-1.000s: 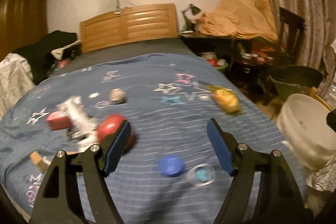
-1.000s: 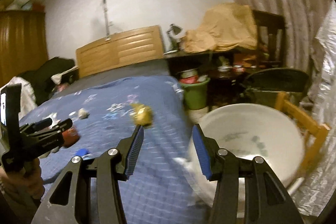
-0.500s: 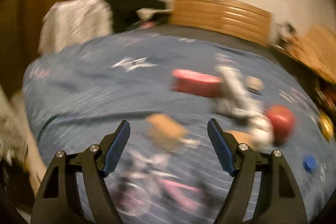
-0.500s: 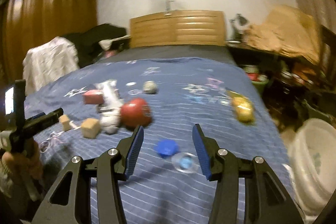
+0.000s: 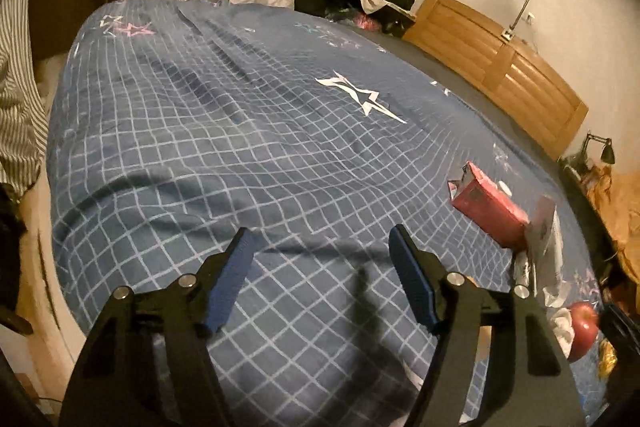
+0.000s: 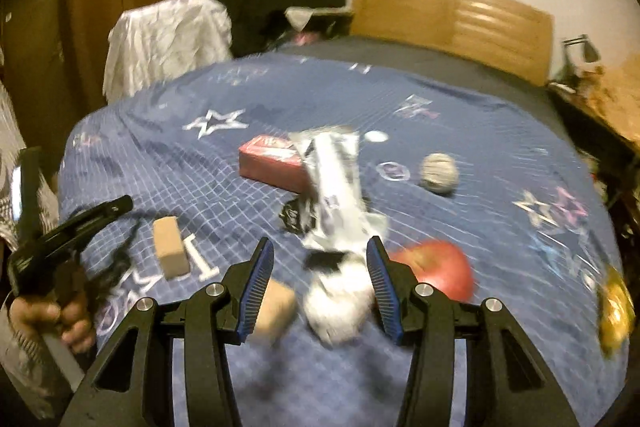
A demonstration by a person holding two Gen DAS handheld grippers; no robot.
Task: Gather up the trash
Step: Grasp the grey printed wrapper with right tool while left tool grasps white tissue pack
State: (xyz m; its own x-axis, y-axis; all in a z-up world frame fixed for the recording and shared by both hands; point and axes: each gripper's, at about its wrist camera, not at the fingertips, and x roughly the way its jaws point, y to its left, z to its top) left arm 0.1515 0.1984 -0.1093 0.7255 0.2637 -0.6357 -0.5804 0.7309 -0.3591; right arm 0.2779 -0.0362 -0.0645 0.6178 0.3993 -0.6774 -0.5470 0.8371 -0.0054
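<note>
Both tools gape empty: right tool (image 6: 320, 281) over crumpled white wrapper (image 6: 334, 187), left tool (image 5: 320, 267) above checked quilt (image 5: 240, 147).

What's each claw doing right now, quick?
Left claw: open, empty, above bare blue bedspread.
Right claw: open, holding nothing, jaws either side of the crumpled white wrapper.
</note>
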